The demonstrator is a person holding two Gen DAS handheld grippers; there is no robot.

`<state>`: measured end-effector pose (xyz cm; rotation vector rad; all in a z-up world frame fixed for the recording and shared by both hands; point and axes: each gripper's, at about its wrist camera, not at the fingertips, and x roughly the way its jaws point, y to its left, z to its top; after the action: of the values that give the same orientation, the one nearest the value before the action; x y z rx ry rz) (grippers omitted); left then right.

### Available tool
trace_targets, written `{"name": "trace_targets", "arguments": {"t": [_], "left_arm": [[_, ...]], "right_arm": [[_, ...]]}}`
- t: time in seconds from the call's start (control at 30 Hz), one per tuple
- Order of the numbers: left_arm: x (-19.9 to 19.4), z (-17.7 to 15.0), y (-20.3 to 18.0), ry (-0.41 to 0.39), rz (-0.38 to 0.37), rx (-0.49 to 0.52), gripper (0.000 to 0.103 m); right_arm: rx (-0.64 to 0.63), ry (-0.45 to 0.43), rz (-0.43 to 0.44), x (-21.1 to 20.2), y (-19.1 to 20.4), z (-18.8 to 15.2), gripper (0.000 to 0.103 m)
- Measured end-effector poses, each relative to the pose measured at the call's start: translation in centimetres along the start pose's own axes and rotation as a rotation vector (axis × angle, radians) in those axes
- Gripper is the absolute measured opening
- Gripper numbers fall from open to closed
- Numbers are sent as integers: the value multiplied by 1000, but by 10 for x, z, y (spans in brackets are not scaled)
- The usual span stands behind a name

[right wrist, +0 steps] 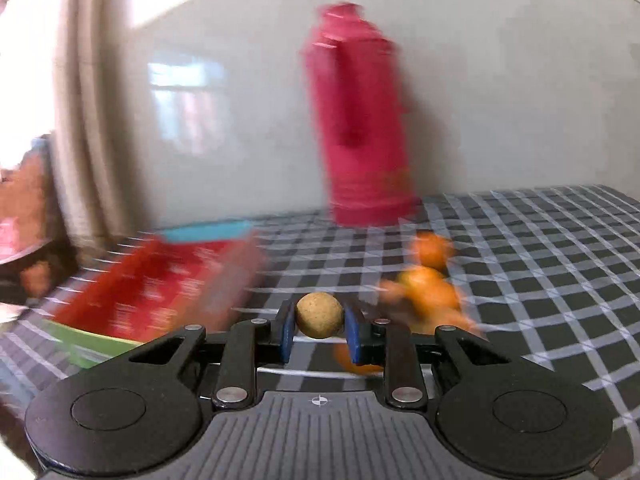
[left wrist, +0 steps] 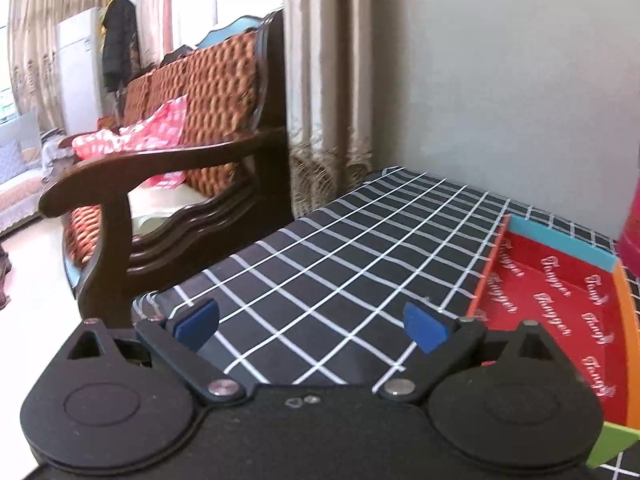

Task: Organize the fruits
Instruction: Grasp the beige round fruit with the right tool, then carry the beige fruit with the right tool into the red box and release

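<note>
My right gripper [right wrist: 319, 322] is shut on a small round tan fruit [right wrist: 319, 315], held above the checked tablecloth [right wrist: 540, 264]. Several orange fruits [right wrist: 430, 290] lie blurred on the cloth just right of it. A red tray [right wrist: 160, 288] with a blue, orange and green rim sits to the left; it also shows in the left wrist view [left wrist: 560, 312], with no fruit in the part I see. My left gripper [left wrist: 312, 326] is open and empty, low over the cloth left of the tray.
A tall pink thermos [right wrist: 360, 120] stands at the back by the grey wall. A dark wooden sofa [left wrist: 180, 152] with orange cushions and a curtain [left wrist: 324, 80] stand beyond the table's left edge. The right wrist view is motion-blurred.
</note>
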<state>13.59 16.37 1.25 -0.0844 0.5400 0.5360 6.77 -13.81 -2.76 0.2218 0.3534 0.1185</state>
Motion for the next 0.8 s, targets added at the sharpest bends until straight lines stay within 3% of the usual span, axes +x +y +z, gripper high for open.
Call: {"name": "trace_targets", "arguments": {"t": [0.27, 0.6, 0.63, 0.67, 0.7, 0.73, 0.77, 0.8], "left_arm": [[9, -1, 32, 18, 58, -37, 93], [17, 1, 53, 35, 101, -61, 93], [16, 1, 52, 37, 100, -59, 93], [17, 1, 52, 38, 99, -58, 93], [16, 1, 51, 38, 97, -55, 93], [16, 1, 50, 36, 97, -53, 93], [15, 1, 48, 33, 96, -51, 93], [14, 1, 46, 30, 92, -49, 93]], "right_arm": [[-98, 11, 213, 32, 66, 6, 27], [-158, 59, 257, 59, 101, -6, 29], [-153, 68, 263, 60, 100, -6, 43], [-140, 68, 264, 60, 100, -5, 63], [-126, 53, 280, 57, 97, -5, 73], [-116, 34, 291, 53, 97, -3, 90], [-116, 11, 275, 47, 97, -1, 99], [-121, -18, 256, 41, 96, 0, 100]]}}
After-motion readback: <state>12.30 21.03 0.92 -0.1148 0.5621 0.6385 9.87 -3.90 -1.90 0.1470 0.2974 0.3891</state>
